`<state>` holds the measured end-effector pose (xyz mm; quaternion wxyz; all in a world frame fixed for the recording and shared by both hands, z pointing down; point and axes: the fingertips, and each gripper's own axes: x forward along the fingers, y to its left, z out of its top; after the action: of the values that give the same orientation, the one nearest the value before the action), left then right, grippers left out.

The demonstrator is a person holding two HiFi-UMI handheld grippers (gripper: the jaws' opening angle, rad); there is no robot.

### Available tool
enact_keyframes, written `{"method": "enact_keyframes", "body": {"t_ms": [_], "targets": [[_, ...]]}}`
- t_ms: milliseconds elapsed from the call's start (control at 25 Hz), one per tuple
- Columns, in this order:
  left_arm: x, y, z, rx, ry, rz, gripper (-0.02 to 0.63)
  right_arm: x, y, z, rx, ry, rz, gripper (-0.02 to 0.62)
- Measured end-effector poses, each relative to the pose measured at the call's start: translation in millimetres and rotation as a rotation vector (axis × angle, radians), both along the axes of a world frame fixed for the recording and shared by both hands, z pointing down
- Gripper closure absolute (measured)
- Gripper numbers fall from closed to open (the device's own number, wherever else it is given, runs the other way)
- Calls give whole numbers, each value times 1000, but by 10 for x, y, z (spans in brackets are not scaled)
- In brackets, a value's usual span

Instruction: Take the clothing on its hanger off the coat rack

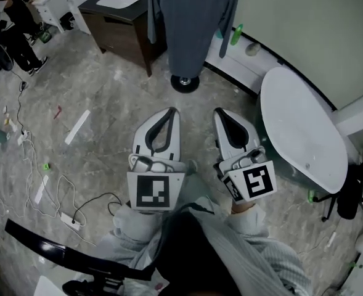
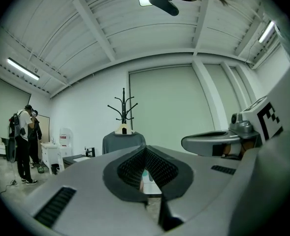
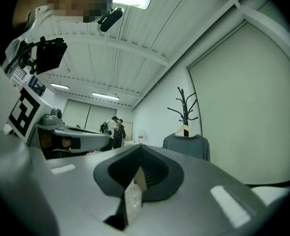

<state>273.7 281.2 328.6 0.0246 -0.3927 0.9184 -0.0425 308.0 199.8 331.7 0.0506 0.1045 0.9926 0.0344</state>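
A grey garment (image 1: pixel 190 17) hangs on a pale wooden hanger on the black coat rack, whose round base (image 1: pixel 185 82) stands on the floor ahead of me. Both grippers are held low, side by side and well short of it. My left gripper (image 1: pixel 171 111) is shut with nothing between its jaws, and my right gripper (image 1: pixel 220 111) is shut and empty too. The left gripper view shows the rack (image 2: pixel 124 104), the hanger (image 2: pixel 124 130) and the garment (image 2: pixel 123 142) far beyond the shut jaws. In the right gripper view the garment (image 3: pixel 186 145) hangs under the hanger (image 3: pixel 184 131).
A dark cabinet with a white sink top (image 1: pixel 121 17) stands left of the rack. A white oval table (image 1: pixel 301 134) is at the right. Cables and a power strip (image 1: pixel 67 217) lie on the floor at the left. People (image 1: pixel 15 23) stand far left.
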Motion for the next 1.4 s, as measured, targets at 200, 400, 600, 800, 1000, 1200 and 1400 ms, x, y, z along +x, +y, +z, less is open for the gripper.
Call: {"method": "enact_keyframes", "body": {"t_ms": [200,400,600,800,1000,1200,1400], "targets": [[-962,-166,217,-1,17,-43,601,-964,-202,130,-3,-7,-30,592],[-2087,-452,19,21,-43,-100,601,-2137,-425,-5,10,-39,-107,592],[-3010,-943,-180,29,-81,-118,601,-3083,-909,-186,28,-71,-135,592],[-3735,-1292,-130,16,-49,-116,601,-3780,-1256,-163,24,-47,-131,592],[-4479,-1596,-33,-16,-7,-84,601,-4451,-1598,-91,8,-14,-71,592],[-5349,-1906,-59,-45,-67,-33,601,-5307,-1946,-55,16,-23,-2,592],[-6165,-2202,-307,-68,-156,33,601,-6045,-2265,-290,46,-80,110,592]]}}
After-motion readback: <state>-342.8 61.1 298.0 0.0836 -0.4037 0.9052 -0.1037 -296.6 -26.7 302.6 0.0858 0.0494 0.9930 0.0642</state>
